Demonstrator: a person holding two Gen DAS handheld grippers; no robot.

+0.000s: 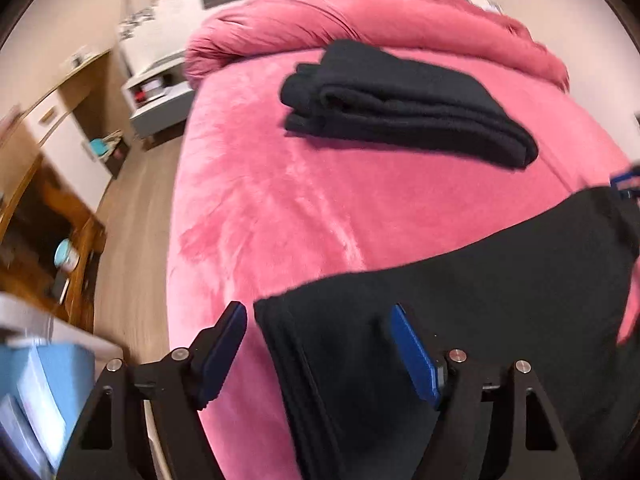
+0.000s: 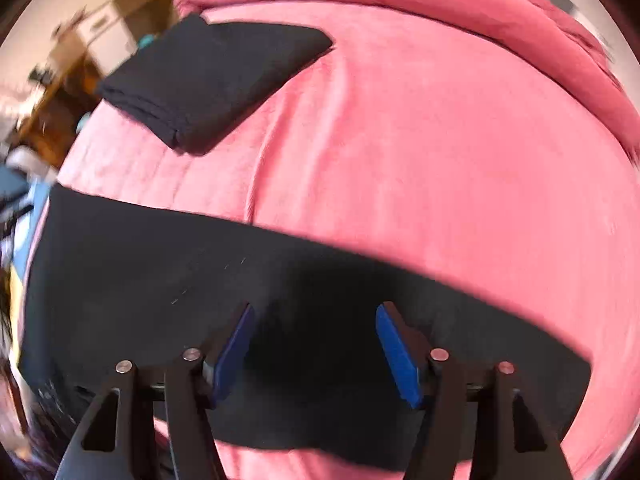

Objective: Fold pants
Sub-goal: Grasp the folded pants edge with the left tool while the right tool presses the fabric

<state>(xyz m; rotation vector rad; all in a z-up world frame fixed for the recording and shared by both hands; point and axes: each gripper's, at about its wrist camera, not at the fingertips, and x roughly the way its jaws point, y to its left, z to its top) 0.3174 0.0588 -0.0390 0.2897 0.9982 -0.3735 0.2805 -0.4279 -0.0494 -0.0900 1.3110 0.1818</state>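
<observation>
- Blue-padded jaws of the left gripper [image 1: 318, 354] are standing wide open, straddling the near left corner of the flat black fabric pants [image 1: 460, 320], gripping nothing.
- Right gripper [image 2: 316, 354] is likewise gaping open above the middle of the pants' long strip, which is stretching across the pink plush bed [image 1: 300, 200].
- Judging by the drape, the cloth is looking soft, light and limp; it will likely be sagging once lifted, so pinching the layered end edge at its corners seems wisest.
- Further back, a folded black garment stack [image 1: 404, 100] is lying well apart, near the rolled pink duvet [image 1: 380, 16].
</observation>
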